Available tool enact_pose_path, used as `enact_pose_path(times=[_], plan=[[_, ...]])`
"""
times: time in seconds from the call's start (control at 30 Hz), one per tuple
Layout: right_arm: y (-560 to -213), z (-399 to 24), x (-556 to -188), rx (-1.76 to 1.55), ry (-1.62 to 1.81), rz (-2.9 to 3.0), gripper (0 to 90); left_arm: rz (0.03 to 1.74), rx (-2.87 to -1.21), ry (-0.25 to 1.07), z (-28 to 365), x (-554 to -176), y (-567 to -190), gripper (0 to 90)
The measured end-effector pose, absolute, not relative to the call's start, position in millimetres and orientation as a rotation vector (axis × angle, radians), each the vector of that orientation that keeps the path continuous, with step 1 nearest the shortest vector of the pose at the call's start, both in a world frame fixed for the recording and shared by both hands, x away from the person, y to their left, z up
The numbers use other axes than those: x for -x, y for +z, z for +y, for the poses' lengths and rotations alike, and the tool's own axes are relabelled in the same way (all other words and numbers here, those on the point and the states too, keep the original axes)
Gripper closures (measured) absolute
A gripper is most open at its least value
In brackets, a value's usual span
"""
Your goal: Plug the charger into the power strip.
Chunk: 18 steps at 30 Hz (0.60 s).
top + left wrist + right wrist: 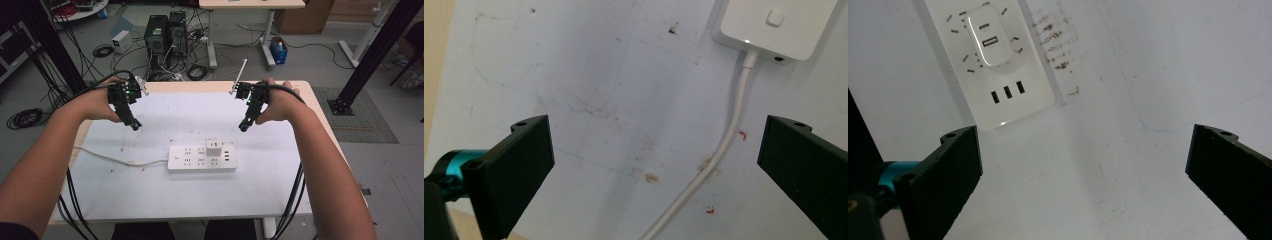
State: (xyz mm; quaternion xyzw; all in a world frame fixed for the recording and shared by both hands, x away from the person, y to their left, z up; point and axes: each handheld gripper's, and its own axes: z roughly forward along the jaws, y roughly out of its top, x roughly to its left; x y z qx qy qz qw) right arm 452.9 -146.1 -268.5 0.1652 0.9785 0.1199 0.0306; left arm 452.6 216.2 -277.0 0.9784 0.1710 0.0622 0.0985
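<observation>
A white power strip (201, 158) lies flat in the middle of the white table mat, with a white charger block (215, 148) plugged into its right part. Its white cord (120, 159) runs off to the left. The left gripper (134, 123) hovers above the mat behind and left of the strip, jaws wide apart and empty. The right gripper (244, 126) hovers behind and right of the strip, also open and empty. The left gripper view looks down on the strip's switch end (777, 25) and cord (733, 125). The right gripper view looks down on the charger (989, 41) and the strip's USB ports (1008, 92).
The mat (150, 190) covers a pale wooden table (190, 86). Behind the table on the floor stand two computer towers (165, 32) amid tangled cables. Black frame posts (372, 55) rise at right and left. Small stains mark the mat (651, 176).
</observation>
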Motion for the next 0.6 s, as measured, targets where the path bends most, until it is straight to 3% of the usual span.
enact_pose_path(times=[0.6], plan=[[-277.2,-143.9,-454.1,-0.536,0.315,3.026,0.9,0.467,-2.91,0.163,208.5,-451.0,-276.6,1.6]])
